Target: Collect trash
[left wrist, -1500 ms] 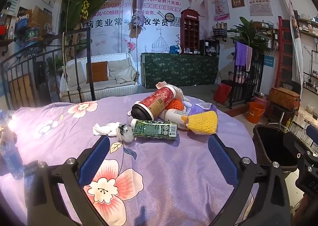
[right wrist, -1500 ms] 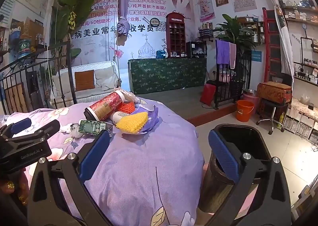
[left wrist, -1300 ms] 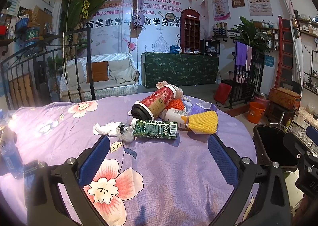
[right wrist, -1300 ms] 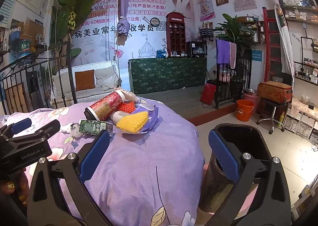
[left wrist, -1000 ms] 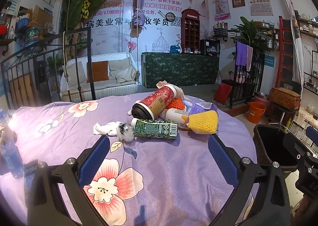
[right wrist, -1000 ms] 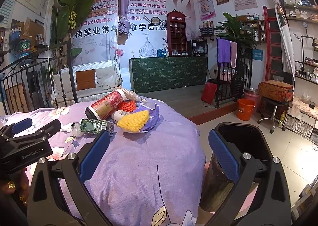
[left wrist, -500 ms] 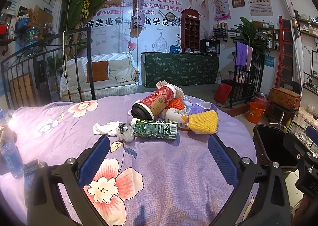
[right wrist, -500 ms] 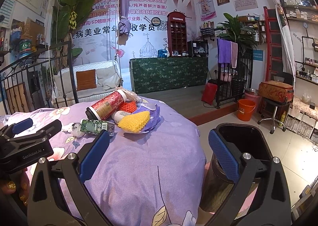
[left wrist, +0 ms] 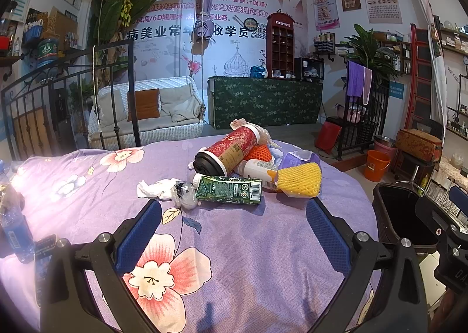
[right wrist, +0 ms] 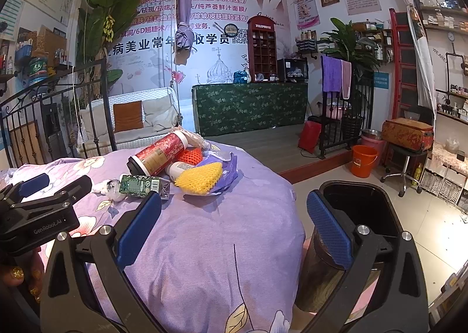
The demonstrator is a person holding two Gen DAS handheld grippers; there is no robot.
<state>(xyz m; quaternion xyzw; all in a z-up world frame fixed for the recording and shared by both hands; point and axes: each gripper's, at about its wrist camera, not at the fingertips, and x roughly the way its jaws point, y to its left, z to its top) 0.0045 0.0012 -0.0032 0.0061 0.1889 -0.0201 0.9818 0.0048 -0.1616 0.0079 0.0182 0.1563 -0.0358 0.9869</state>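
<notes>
A heap of trash lies on the purple flowered bedspread (left wrist: 234, 245): a red cup with a black lid (left wrist: 225, 150), a green drink carton (left wrist: 229, 189), a yellow foam net (left wrist: 299, 179), an orange foam net (left wrist: 260, 153), a white bottle (left wrist: 257, 169) and crumpled tissue (left wrist: 155, 188). The heap also shows in the right wrist view, with the carton (right wrist: 142, 185) and the yellow net (right wrist: 199, 178). A dark trash bin (right wrist: 356, 216) stands on the floor at the bed's right. My left gripper (left wrist: 234, 219) is open and empty, short of the heap. My right gripper (right wrist: 234, 216) is open and empty over the bed's edge beside the bin.
A blue water bottle (left wrist: 14, 227) lies at the bed's left edge. A black iron bed frame (left wrist: 67, 90) stands behind. An orange bucket (right wrist: 364, 160), a stool and shelves stand on the floor to the right. The left gripper (right wrist: 38, 210) shows at the right view's left.
Almost nothing has changed. The right gripper has drifted very slightly; the left gripper and the trash have stayed still.
</notes>
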